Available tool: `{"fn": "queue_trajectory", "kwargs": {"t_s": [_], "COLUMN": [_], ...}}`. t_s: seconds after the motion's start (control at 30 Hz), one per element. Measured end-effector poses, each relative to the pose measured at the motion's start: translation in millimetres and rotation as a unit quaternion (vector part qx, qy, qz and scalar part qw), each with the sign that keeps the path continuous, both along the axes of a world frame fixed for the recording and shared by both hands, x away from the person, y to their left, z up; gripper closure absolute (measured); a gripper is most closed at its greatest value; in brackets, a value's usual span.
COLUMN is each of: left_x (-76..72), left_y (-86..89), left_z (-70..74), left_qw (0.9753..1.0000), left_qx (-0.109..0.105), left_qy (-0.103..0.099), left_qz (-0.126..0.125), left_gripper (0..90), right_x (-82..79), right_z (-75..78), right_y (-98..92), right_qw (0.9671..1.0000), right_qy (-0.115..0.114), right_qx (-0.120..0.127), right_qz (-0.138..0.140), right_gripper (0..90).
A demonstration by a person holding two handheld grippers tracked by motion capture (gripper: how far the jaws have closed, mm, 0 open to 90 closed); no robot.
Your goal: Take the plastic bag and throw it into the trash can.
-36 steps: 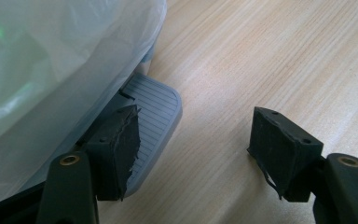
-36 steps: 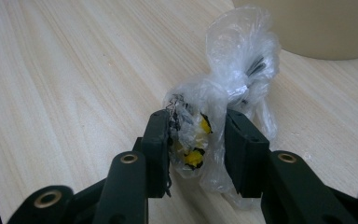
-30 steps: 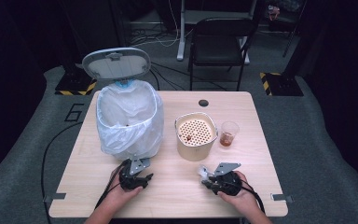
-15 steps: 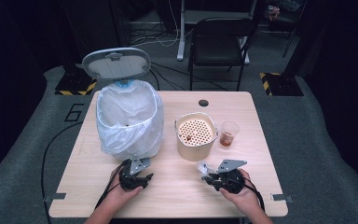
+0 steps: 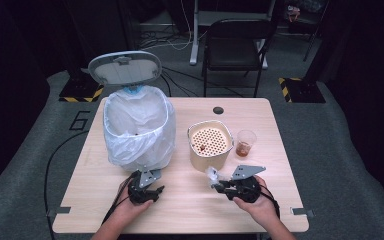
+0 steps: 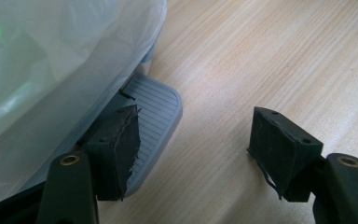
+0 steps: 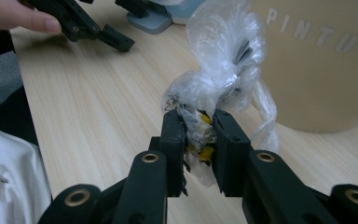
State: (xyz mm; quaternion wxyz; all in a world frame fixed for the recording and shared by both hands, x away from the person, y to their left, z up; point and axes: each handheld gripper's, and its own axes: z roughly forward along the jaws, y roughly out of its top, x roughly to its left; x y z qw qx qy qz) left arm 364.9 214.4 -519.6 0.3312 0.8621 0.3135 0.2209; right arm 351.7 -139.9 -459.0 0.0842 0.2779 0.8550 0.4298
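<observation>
With the right gripper (image 7: 193, 128) clamped on the wrapper (image 7: 219, 88), lift it over the bin (image 5: 139, 127) while the left gripper (image 6: 200, 140) (jaws spread) presses the pedal (image 6: 154, 105).

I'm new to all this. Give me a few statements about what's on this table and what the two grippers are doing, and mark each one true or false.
1. The right gripper pinches a crumpled plastic wrapper. True.
2. The bin has its lid shut. False: the lid stands open above the white bag.
3. The left gripper is open, one jaw over the bin's pedal. True.
4. The cup stands left of the bin. False: it stands at the right of the beige container.
5. The beige container lies on its side. False: it stands upright, its perforated top facing up.
</observation>
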Motion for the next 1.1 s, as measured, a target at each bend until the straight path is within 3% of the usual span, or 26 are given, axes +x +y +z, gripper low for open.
{"fn": "queue_trajectory", "kwargs": {"t_s": [0.13,0.47,1.1], "left_x": [0.3,0.4,0.4], "left_y": [0.5,0.6,0.7], "left_z": [0.4,0.4,0.3], "left_qw": [1.0,1.0,1.0], "left_qx": [0.0,-0.001,-0.003], "left_qy": [0.002,0.002,0.002], "left_qz": [-0.002,-0.001,0.0], "left_gripper": [33.3,33.3,33.3], "right_x": [2.4,7.7,21.4], "right_z": [5.5,20.5,66.5], "right_y": [2.8,9.6,18.5], "right_qw": [0.9999,0.9995,0.9979], "right_qy": [0.002,-0.007,-0.025], "right_qx": [0.016,0.024,0.05], "right_qz": [0.003,0.017,0.032], "right_gripper": [75.8,75.8,75.7]}}
